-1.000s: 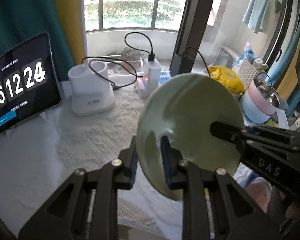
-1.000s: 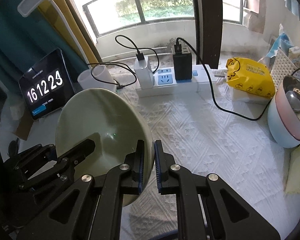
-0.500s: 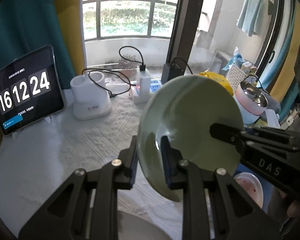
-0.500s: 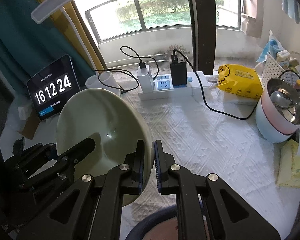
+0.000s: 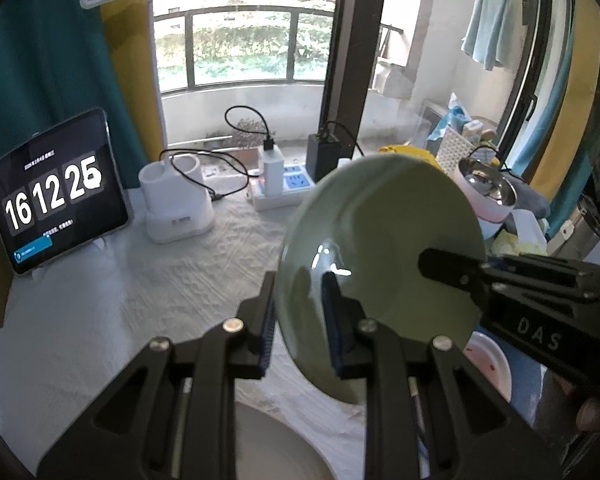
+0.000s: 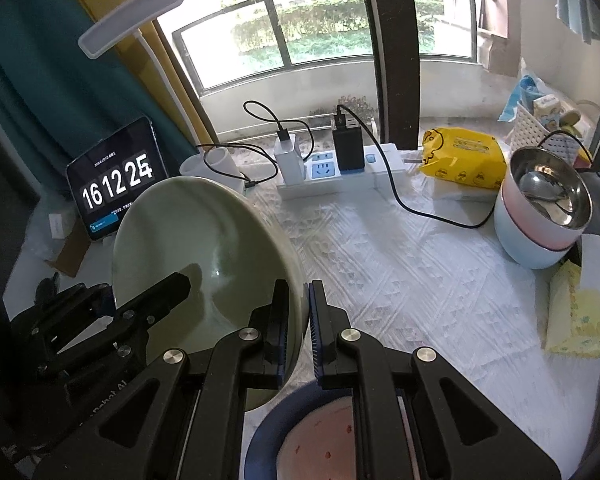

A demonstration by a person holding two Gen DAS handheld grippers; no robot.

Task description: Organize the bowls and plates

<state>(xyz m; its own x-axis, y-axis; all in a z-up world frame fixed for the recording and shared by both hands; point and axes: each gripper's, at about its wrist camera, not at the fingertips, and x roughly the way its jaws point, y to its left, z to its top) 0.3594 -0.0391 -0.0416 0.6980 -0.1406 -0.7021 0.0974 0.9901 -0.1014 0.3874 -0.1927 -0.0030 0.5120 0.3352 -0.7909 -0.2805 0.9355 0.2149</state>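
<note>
A pale green bowl point(image 5: 384, 232) hangs tilted above the white tablecloth, held by both grippers. My left gripper point(image 5: 300, 284) is shut on its near rim. My right gripper point(image 6: 299, 292) is shut on the opposite rim of the green bowl point(image 6: 196, 240). Each gripper shows in the other's view, reaching in across the bowl. Below lie a grey plate point(image 5: 276, 448) and a blue plate point(image 6: 268, 424) with a pink-speckled dish in it. A steel bowl sits in stacked pink and blue bowls point(image 6: 540, 216) at the right.
At the back of the table stand a tablet clock point(image 6: 116, 188), a white holder point(image 5: 176, 204), a power strip point(image 6: 340, 172) with chargers and cables, and a yellow packet point(image 6: 464, 160). A lamp head point(image 6: 132, 16) hangs above left. Yellow cloths point(image 6: 580, 320) lie at the right edge.
Both grippers have risen together with the green bowl and drawn back from the table. The plates below have come into view at the bottom of both views.
</note>
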